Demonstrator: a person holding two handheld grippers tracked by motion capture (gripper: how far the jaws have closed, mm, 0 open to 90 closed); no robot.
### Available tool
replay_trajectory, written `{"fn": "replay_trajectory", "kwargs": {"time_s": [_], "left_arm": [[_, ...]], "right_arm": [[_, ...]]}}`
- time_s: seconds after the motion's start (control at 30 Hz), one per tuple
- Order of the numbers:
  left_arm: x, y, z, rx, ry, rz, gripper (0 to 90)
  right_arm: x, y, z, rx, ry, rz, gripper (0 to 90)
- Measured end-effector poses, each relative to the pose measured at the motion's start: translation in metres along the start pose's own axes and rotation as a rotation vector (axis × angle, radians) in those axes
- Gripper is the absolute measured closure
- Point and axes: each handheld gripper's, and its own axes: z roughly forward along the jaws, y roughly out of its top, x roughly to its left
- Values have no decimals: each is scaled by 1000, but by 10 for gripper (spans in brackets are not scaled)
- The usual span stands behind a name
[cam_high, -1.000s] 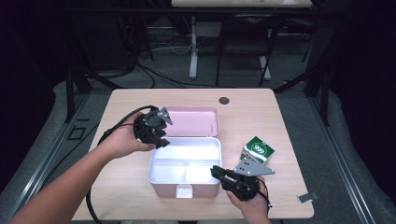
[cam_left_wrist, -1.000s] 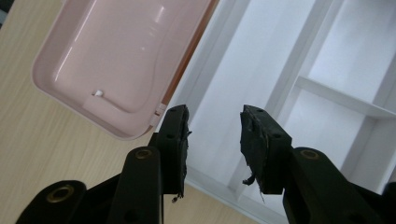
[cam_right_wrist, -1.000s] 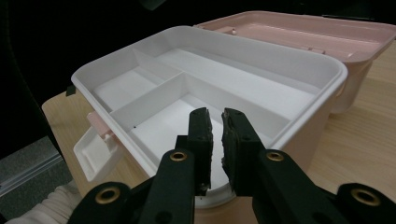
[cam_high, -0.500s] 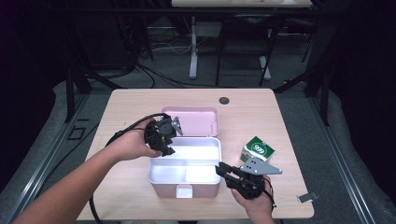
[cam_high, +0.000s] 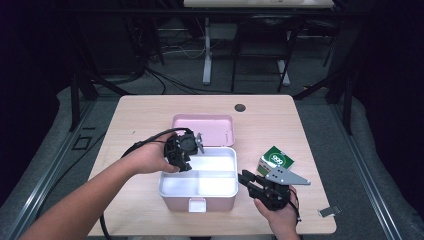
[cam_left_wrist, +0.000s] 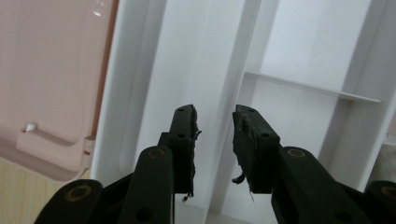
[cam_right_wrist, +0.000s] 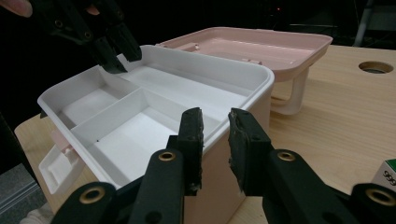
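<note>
The wooden bench (cam_high: 150, 115) carries a pink box (cam_high: 200, 187) with a white divided tray inside, standing near the front edge with its pink lid (cam_high: 205, 129) thrown open behind it. Just right of the box lies a small green-and-white carton (cam_high: 276, 160). The left tongs (cam_high: 186, 155) hang over the tray's left rear corner — their jaws have just been closing, a gap between them, nothing gripped. The right tongs (cam_high: 248, 179) sit at the box's right wall, jaws a little apart — empty too.

High overhead, 2 close gripper views — shared box (cam_high: 200, 185)
</note>
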Motion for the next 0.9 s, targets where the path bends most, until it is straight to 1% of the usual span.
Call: {"fn": "replay_trajectory", "kwargs": {"time_s": [0.07, 0.17, 0.23, 0.33, 0.43, 0.5, 0.53, 0.63, 0.73, 0.83, 0.9], "left_arm": [[-1, 2, 3, 7, -7, 16, 710], [-3, 6, 6, 21, -15, 30, 742], [-4, 9, 8, 27, -12, 38, 747], [-6, 12, 11, 35, -22, 51, 761], [-8, 16, 15, 40, -43, 59, 787], [-9, 18, 18, 48, -36, 67, 801], [-9, 20, 19, 55, -42, 69, 812], [-10, 23, 23, 66, -31, 79, 841], [-10, 25, 26, 82, -33, 82, 850], [-10, 26, 28, 85, -29, 85, 853], [-11, 27, 28, 95, -31, 91, 855]], "right_arm": [[-2, 0, -1, 0, -7, 1, 747], [-3, 0, -1, -1, -9, 7, 746], [-4, -1, -1, -1, -8, 7, 746], [-4, -1, -1, 1, -11, 9, 745], [-5, -1, -1, 2, -12, 12, 744], [-5, -1, -1, 0, -13, 14, 743], [-6, -1, -2, 0, -14, 13, 744], [-6, -1, -2, -1, -13, 13, 743], [-6, -2, -1, 2, -15, 12, 743], [-7, -3, 0, -3, -5, 20, 743], [-7, -3, 0, 7, -12, 18, 742]]}}
